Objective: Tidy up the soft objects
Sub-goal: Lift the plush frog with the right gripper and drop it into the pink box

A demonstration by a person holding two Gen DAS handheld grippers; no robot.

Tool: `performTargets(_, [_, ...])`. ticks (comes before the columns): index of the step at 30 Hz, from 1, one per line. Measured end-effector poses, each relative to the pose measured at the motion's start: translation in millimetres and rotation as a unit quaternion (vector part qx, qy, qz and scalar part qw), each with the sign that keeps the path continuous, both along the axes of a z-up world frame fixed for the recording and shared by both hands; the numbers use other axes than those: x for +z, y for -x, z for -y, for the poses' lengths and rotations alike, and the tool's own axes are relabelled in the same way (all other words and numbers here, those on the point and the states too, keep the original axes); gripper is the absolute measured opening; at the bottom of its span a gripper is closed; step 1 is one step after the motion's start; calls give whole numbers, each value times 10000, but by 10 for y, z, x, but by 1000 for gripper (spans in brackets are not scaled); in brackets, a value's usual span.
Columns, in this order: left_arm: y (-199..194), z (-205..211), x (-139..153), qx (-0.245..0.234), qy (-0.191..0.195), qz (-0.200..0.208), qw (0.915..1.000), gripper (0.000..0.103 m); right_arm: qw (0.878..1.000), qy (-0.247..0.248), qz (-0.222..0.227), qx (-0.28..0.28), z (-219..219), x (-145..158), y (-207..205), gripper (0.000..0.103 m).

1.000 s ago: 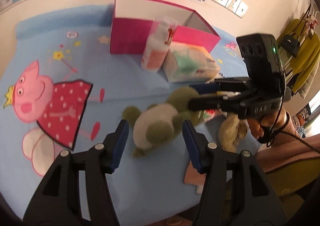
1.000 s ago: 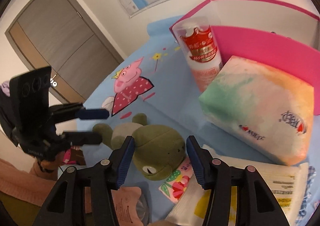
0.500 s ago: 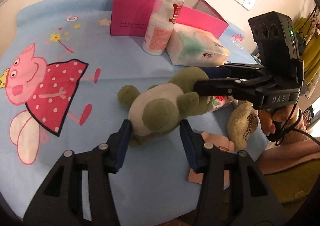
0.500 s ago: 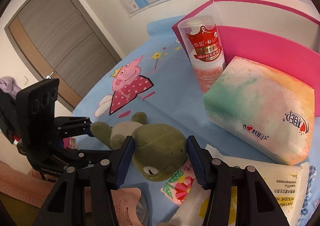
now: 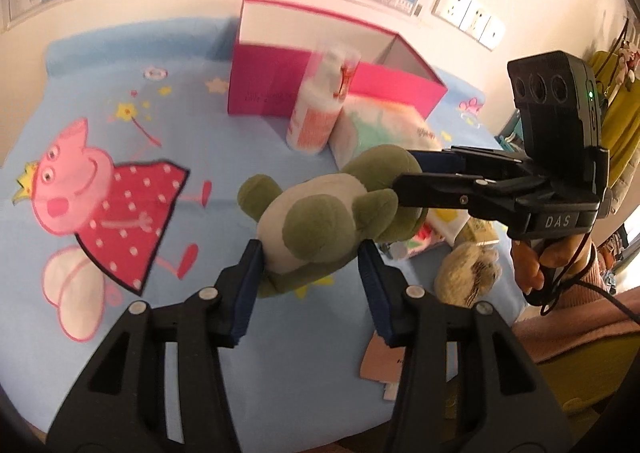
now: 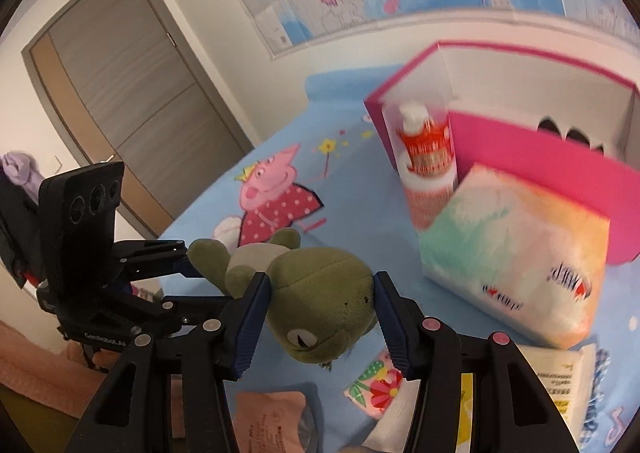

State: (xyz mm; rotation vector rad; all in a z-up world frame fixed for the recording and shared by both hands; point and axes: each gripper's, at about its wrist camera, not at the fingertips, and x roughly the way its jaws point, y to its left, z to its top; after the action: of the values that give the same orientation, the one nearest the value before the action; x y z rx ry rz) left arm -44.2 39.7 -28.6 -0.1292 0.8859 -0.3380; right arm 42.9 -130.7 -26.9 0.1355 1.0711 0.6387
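L gripper [image 5: 310, 271] comes in from 6 o'clock of the L wrist view, angled down at the bed; its blue ribbed pads are clamped on the lower body of the green frog plush [image 5: 320, 213], one pad on the white belly side, the other at the rump. The jaws have just been closing, with the plush between them. The frog is off the blue cartoon-pig bedsheet [image 5: 100, 133], slung between both tools at frame centre. R gripper [image 6: 320, 301] enters the L view from 3 o'clock, a hand [image 5: 536, 265] wrapped round its handle, pink sleeve behind. In the R wrist view its pads squeeze the frog's head at both cheeks, eye facing 6 o'clock.

Plush: soft, nappy, rounded limbs, pale tummy. At 12–1 o'clock of the L view sits an open pink cardboard box [image 5: 272, 93], stiff, white inside. A white plastic bottle [image 5: 320, 113] w/ orange-red label stands just in front, blurred. Beside it is a pastel tissue pack [image 6: 516, 253], crinkly film. At 4 o'clock lies a beige fuzzy toy [image 5: 468, 273]. Flat sachets [image 6: 376, 381] lie under the R gripper.
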Motion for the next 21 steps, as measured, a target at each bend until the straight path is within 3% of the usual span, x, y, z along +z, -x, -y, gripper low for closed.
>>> performTargets(14, [-247,51,848,-129,-386,1242,9914,51,9924,0,1224,-141,27,820,-242,54])
performTargets(21, [-685,126,1064,-187,-563,1462,9875,51,9866,-14,1587,-387,148,1056,-591,54])
